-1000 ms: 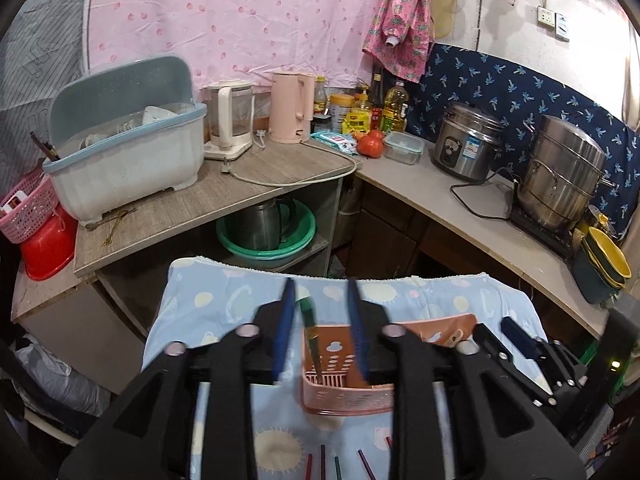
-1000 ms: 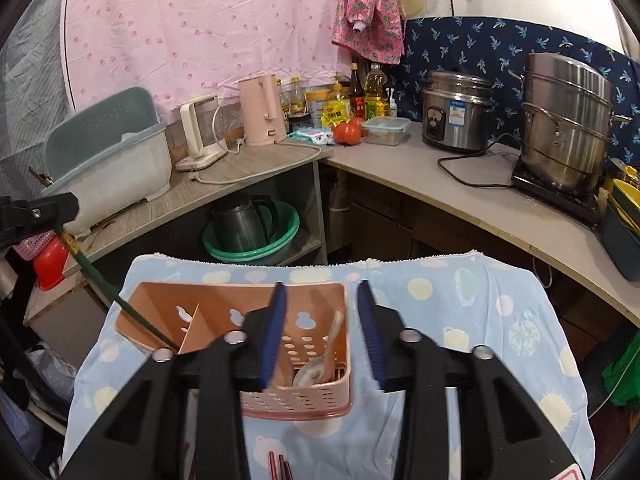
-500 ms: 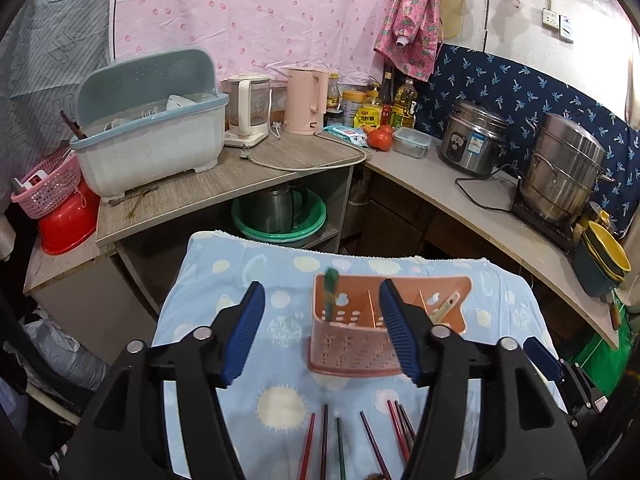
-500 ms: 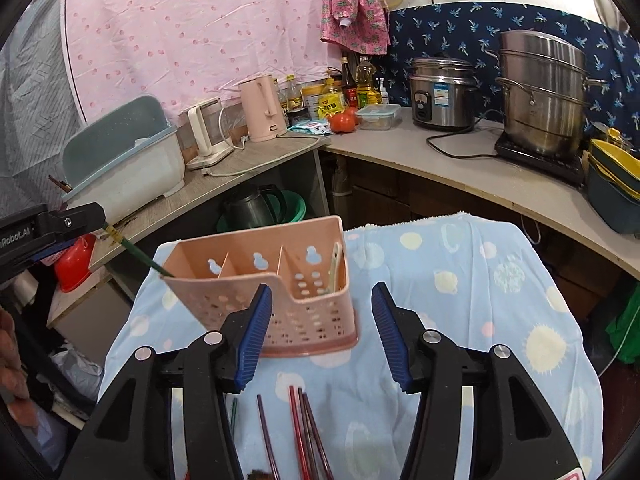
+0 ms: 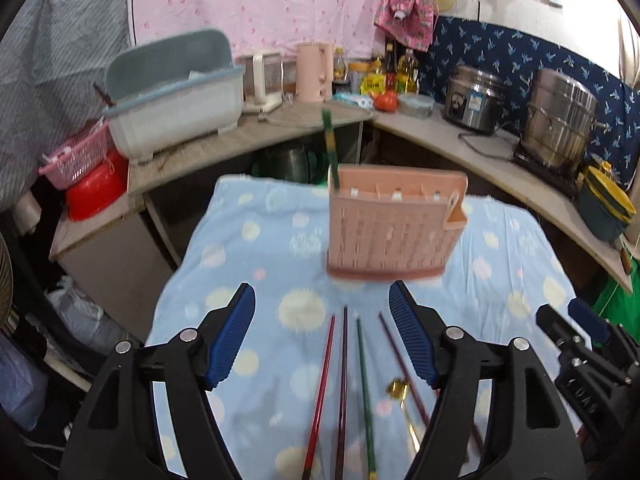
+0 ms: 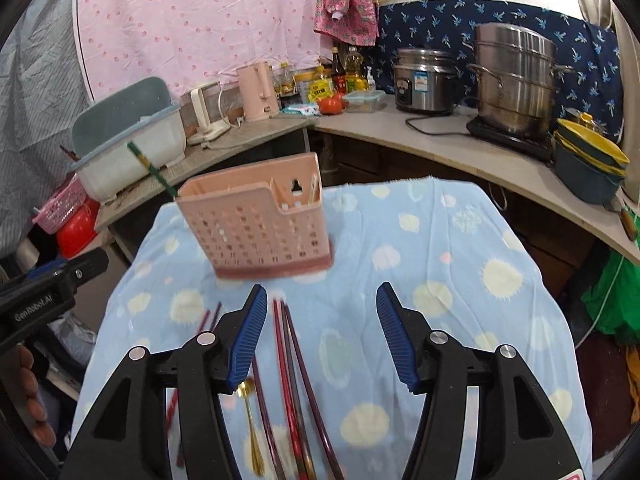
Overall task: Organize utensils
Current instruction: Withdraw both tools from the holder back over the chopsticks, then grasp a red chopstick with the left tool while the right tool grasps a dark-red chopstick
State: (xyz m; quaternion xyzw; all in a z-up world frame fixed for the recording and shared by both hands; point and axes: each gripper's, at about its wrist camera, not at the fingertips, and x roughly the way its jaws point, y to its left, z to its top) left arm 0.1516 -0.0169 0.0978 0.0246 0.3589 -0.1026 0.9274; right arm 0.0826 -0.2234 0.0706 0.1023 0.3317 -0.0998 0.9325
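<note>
From the left wrist, the left gripper point(image 5: 322, 334) has just been opening with nothing between its pads; the pink utensil holder point(image 5: 394, 228) stands ahead, one green chopstick point(image 5: 330, 142) upright in its left end, and loose chopsticks point(image 5: 344, 384) lie lengthwise beneath the jaws. From the right wrist, the right gripper point(image 6: 320, 332) has likewise been opening with nothing between its pads; the holder stands ahead-left, a gold spoon point(image 6: 250, 420) shows under the left finger, and a person's fingers point(image 6: 32, 392) appear at far left.

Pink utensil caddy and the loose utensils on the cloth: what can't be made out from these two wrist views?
- Pink caddy: motion blur smears it in both views; its walls hide most of the contents.
- Green chopstick: lower part hidden inside the caddy.
- Loose chopsticks: near ends cut off by the bottom edge; the right gripper covers some, so no sure count.
- Gold spoon: partly behind the left gripper.
</note>
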